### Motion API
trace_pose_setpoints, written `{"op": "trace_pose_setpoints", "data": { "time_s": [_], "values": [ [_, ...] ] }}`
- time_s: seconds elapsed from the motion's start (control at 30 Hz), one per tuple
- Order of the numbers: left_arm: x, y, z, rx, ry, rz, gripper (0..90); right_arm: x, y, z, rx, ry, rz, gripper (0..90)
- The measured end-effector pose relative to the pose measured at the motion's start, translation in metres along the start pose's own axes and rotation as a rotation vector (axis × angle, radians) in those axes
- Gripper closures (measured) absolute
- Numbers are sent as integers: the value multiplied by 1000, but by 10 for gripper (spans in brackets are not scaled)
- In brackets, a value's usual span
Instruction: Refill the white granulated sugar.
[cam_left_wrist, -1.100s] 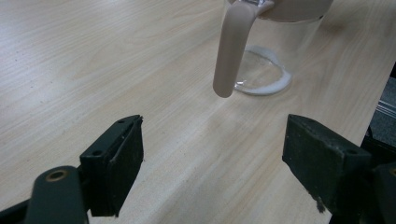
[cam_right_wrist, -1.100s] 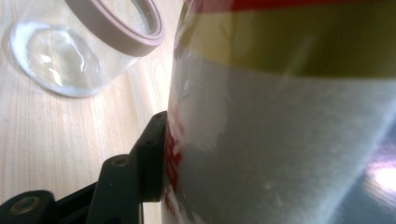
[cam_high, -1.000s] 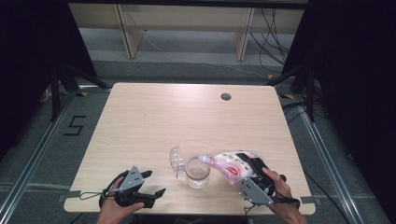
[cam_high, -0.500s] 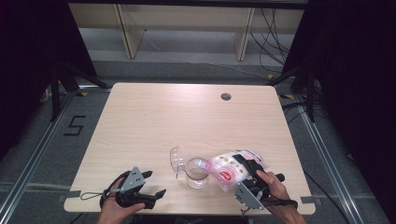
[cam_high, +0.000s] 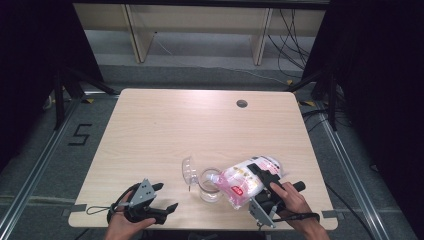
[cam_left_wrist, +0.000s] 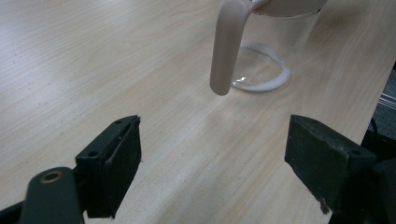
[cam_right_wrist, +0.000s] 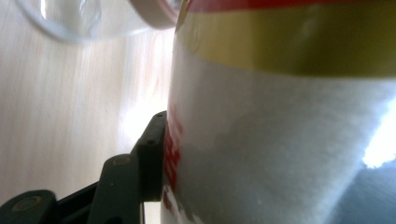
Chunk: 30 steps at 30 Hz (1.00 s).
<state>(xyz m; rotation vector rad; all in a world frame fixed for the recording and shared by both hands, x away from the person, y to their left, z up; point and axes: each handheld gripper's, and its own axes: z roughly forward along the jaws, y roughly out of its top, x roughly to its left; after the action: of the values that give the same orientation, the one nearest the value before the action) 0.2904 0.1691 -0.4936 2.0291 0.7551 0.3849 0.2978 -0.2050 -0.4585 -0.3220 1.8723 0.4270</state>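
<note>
Right gripper (cam_high: 261, 186) clamps the bag (cam_high: 244, 181) at lower right, tipped mouth-down over the glass (cam_high: 209, 184) at lower centre, apparently to pour, while left gripper (cam_high: 159, 202) sits spread and empty at lower left, likely on standby.

Bag (cam_right_wrist: 289, 121) blurred and edge-cropped, covering the right gripper's (cam_right_wrist: 161, 154) far jaw

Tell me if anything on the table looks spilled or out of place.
Nothing spilled. The pink-labelled plastic bottle, clamped in the right tongs, is tipped on purpose over the clear glass pitcher, whose lid is flipped open.
</note>
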Motion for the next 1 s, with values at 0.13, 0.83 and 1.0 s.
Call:
{"op": "trace_pose_setpoints", "data": {
  "time_s": [0.13,0.83,1.0],
  "values": [
    [-2,-1,1,1,-1,-21,183,-1,3,-1,25,1,-83,484],
    [0,-1,1,-4,2,-13,183,-7,4,2,61,-49,-327,492],
    [-1,-1,1,6,2,-17,183,-9,5,4,69,-53,-350,493]
  ]
}}
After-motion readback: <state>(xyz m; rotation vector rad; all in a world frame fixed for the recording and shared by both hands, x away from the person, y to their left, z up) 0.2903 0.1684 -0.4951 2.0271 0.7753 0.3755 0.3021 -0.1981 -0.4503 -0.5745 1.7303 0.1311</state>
